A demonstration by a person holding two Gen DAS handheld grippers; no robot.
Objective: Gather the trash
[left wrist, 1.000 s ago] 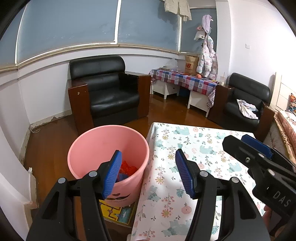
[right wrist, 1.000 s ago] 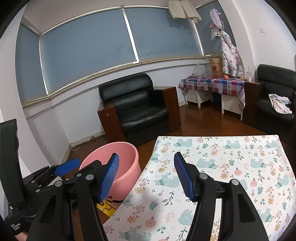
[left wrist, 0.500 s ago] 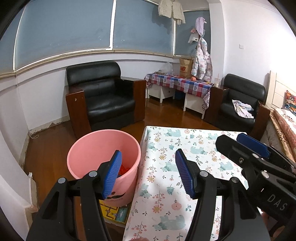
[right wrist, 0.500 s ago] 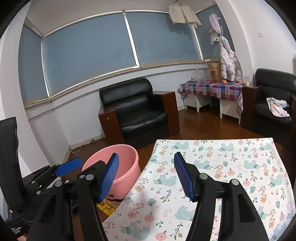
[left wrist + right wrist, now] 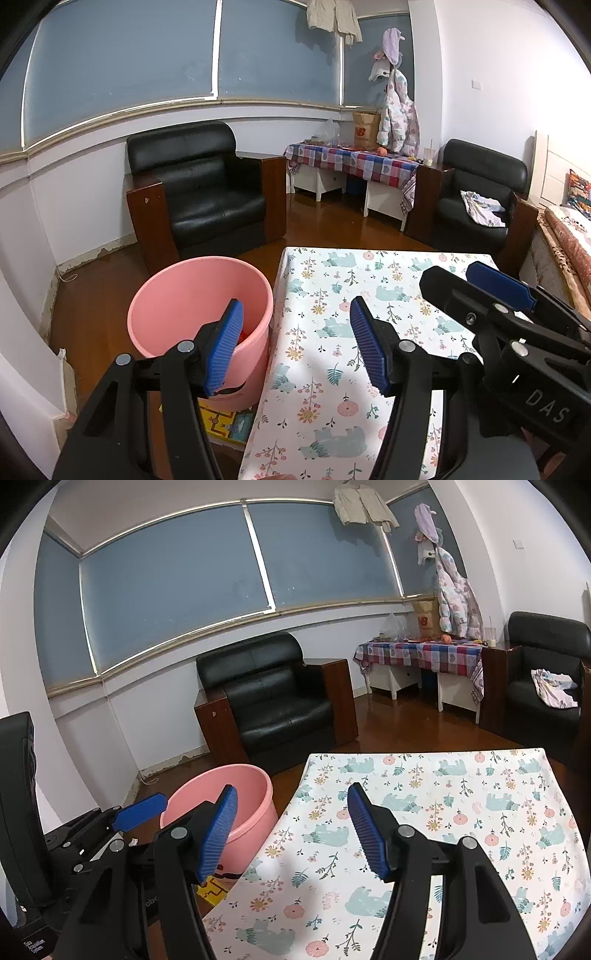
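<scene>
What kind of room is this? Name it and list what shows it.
Most likely a living room in a home: black leather armchairs on a wood floor, a side table under a checked cloth, and a child's jacket hanging by the window.

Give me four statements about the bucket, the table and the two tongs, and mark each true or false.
1. Both the left tongs and the right tongs are open and hold nothing. True.
2. The pink bucket stands on the table. False: it stands on the floor beside the table.
3. Something red lies inside the bucket. True.
4. The tablecloth is plain white. False: it is printed with bears and flowers.
</scene>
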